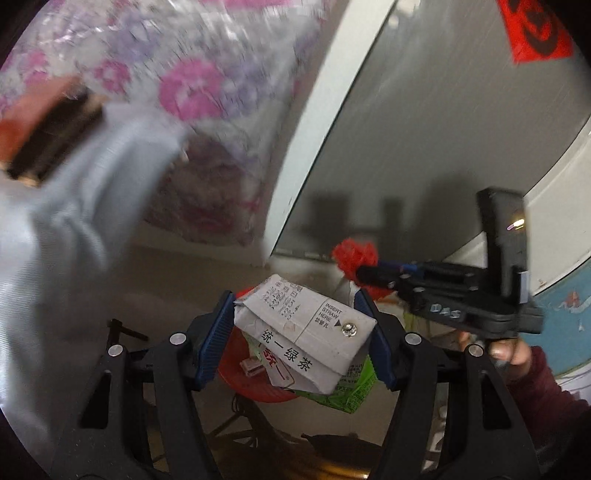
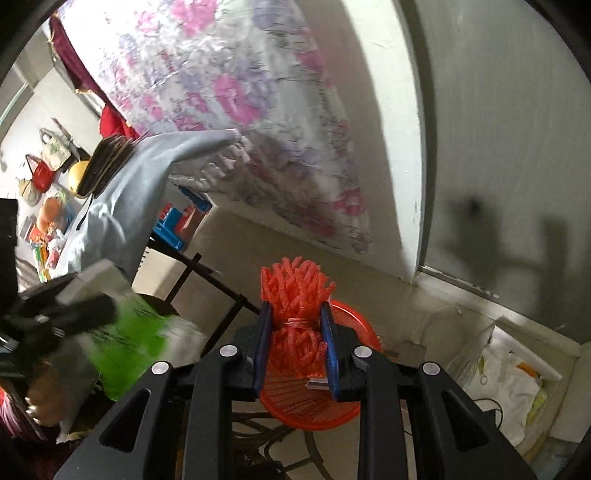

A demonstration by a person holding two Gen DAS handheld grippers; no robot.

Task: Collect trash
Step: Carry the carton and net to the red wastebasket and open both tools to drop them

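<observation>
From the left wrist, the left gripper (image 1: 301, 338) clamps a crumpled white-and-green drink carton (image 1: 306, 332) above a red plastic basket (image 1: 236, 384), while from the right wrist the narrowly parted right gripper (image 2: 297, 345) pinches a tied orange foam net (image 2: 295, 295) over that basket (image 2: 354, 406).

1. A floral sheet (image 2: 236, 92) in pink and purple hangs by the white wall.
2. A grey cloth (image 1: 74, 192) drapes in front of it.
3. A red paper decoration (image 1: 535, 29) sticks on the frosted glass door (image 1: 424, 129).
4. Bags (image 2: 40, 173) hang far left.
</observation>
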